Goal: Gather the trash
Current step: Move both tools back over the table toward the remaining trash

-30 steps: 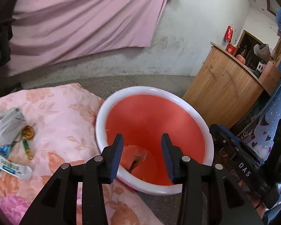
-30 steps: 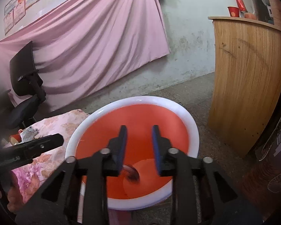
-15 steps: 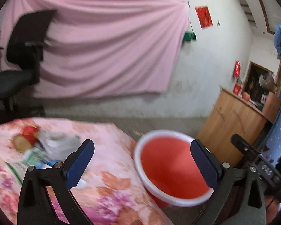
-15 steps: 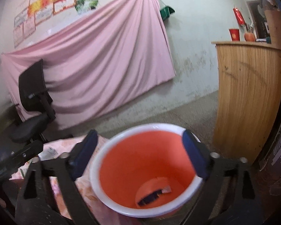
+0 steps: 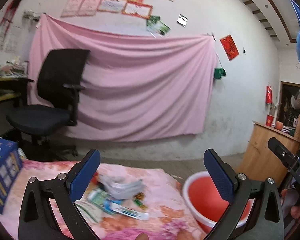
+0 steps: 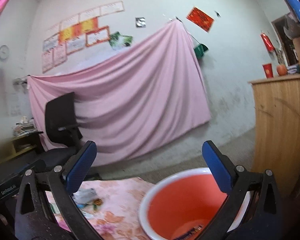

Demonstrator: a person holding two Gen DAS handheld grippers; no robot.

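A red bucket with a white rim (image 5: 205, 197) stands on the floor beside a table under a pink floral cloth (image 5: 168, 214); it also shows in the right wrist view (image 6: 182, 206), with a dark wrapper (image 6: 187, 236) at its bottom. Loose trash lies on the cloth: a crumpled white wrapper (image 5: 120, 186), a toothpaste tube (image 5: 128, 213) and small candy wrappers (image 5: 140, 199). My left gripper (image 5: 152, 177) is wide open and empty, raised above the trash. My right gripper (image 6: 150, 169) is wide open and empty above the bucket's left rim.
A blue box (image 5: 2, 178) stands at the table's left edge. A black office chair (image 5: 50, 104) stands behind the table before a pink wall sheet (image 5: 130, 88). A wooden counter (image 6: 280, 124) stands to the bucket's right.
Both grippers went from nearly shut over the bucket to wide open, dropping their pieces into it. Both have lifted and tilted up; the left has swung left towards the table.
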